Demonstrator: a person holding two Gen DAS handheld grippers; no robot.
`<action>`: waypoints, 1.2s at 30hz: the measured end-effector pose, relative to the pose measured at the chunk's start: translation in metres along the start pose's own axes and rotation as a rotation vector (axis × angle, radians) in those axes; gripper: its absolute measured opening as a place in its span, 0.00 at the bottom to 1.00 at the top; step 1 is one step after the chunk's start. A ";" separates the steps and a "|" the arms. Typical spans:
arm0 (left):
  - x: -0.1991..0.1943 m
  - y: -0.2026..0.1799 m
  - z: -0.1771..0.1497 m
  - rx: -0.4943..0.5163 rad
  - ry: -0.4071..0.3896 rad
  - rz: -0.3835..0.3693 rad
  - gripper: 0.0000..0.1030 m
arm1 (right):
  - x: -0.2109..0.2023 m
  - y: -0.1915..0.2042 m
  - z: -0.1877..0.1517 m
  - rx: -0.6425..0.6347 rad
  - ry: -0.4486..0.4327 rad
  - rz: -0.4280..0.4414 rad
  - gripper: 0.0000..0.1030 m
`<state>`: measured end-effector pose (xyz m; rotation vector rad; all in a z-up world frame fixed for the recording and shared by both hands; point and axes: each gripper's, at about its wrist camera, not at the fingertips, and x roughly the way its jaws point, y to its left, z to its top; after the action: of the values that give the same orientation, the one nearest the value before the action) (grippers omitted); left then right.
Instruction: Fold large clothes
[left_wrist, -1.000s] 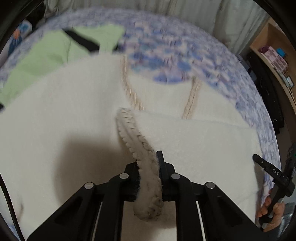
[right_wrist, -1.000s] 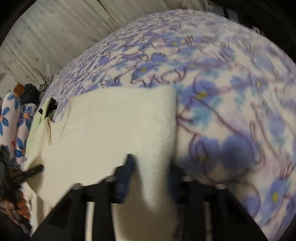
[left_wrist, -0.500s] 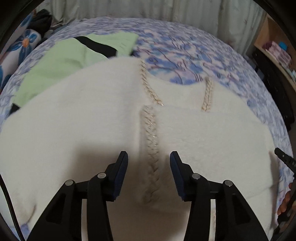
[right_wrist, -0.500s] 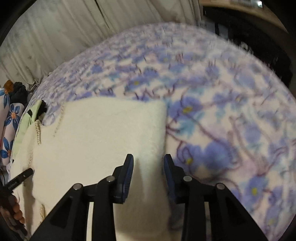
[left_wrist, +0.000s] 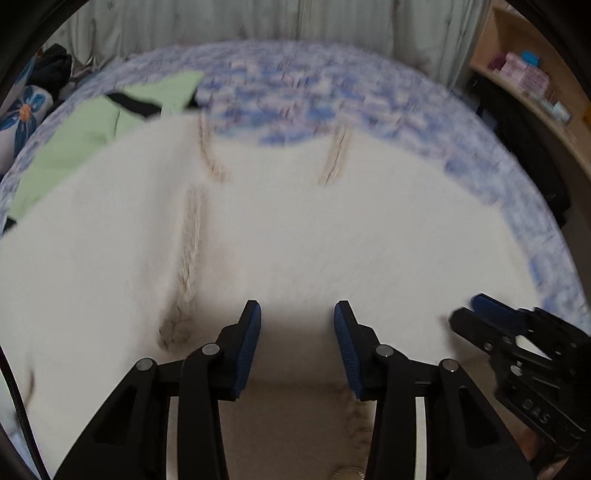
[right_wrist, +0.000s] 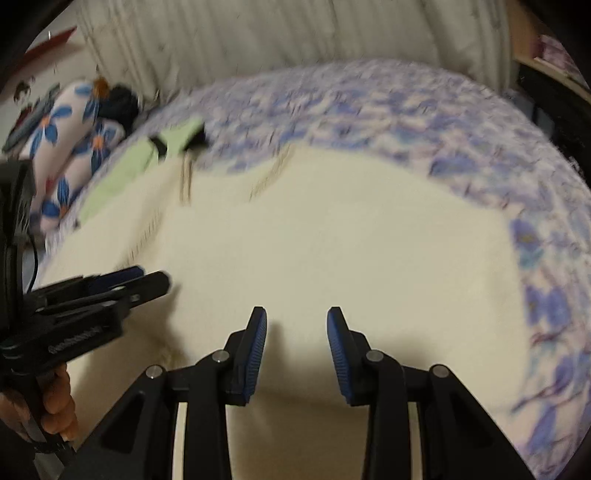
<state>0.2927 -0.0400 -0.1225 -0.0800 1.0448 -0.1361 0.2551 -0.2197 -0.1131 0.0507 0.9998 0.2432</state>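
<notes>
Floral bedspread (left_wrist: 332, 85), cream garment (left_wrist: 332, 240) spread flat, left gripper (left_wrist: 297, 345) and right gripper (right_wrist: 296, 350) level above it, side by side, jaws apart, empty.

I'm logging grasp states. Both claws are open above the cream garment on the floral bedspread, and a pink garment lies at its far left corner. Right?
Not quite: that garment is light green, not pink, as the left wrist view shows. The rest holds: left claw and right claw are open above the cream garment on the floral bedspread.

Left gripper (left_wrist: 297, 332) releases the braided trim (left_wrist: 184, 284), jaws now apart; right gripper (right_wrist: 296, 338) lets go the cream garment (right_wrist: 332, 251), both higher.
</notes>
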 end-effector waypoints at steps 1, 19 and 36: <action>0.001 0.002 -0.003 0.003 -0.009 0.002 0.40 | 0.000 -0.005 -0.003 0.007 0.002 0.002 0.33; -0.027 0.024 0.028 0.007 -0.053 0.017 0.43 | -0.029 -0.084 0.033 0.216 -0.059 -0.053 0.21; 0.029 0.066 0.055 -0.097 -0.033 0.081 0.51 | 0.014 -0.141 0.055 0.246 -0.070 -0.227 0.20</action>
<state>0.3592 0.0209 -0.1287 -0.1269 1.0195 -0.0107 0.3337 -0.3498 -0.1163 0.1670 0.9520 -0.0895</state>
